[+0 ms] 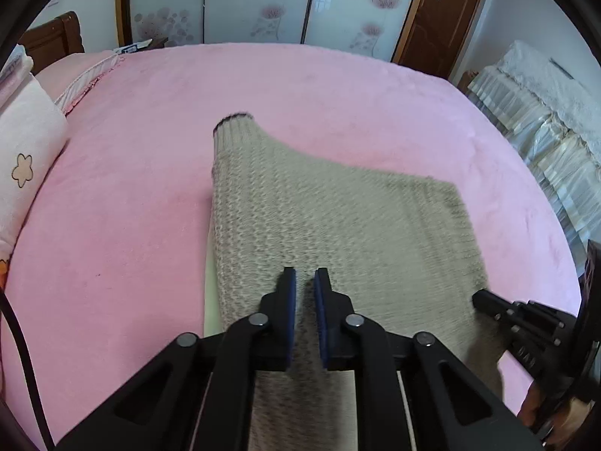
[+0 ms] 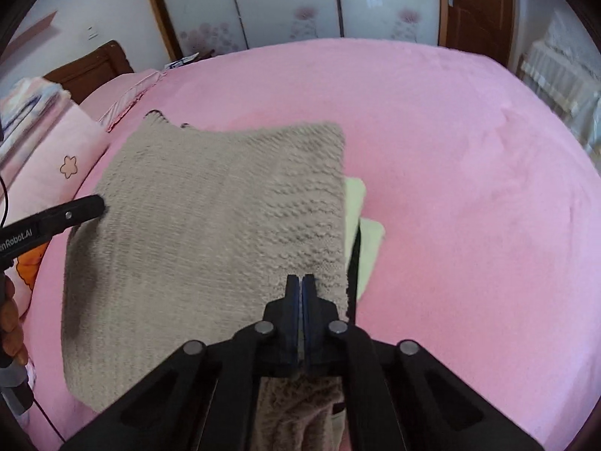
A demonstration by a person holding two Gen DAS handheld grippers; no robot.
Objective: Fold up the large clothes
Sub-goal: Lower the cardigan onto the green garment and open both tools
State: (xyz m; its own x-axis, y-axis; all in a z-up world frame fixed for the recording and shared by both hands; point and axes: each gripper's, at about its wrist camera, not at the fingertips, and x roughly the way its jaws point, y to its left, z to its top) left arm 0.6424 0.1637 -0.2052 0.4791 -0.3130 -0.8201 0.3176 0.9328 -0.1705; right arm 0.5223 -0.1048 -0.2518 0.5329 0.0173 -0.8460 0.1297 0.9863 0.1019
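The left gripper has its blue pads nearly together, with the near edge of the grey-brown knitted sweater running between and beneath them — judging by how the fabric rises toward the fingers, it is clamped on that edge. The right gripper is clenched tight on the sweater's near right corner, the knit bunching under its fingers. Ahead of both grippers the sweater slopes down onto the pink bedspread, its dark-trimmed cuff farthest from the left gripper. Holding two points of one edge keeps the cloth taut between the hands, probably so the lifted edge can be carried forward over the rest as a fold. Just right of the right gripper, a pale yellow garment pokes out from under the sweater. Pillows lie well off to the left.
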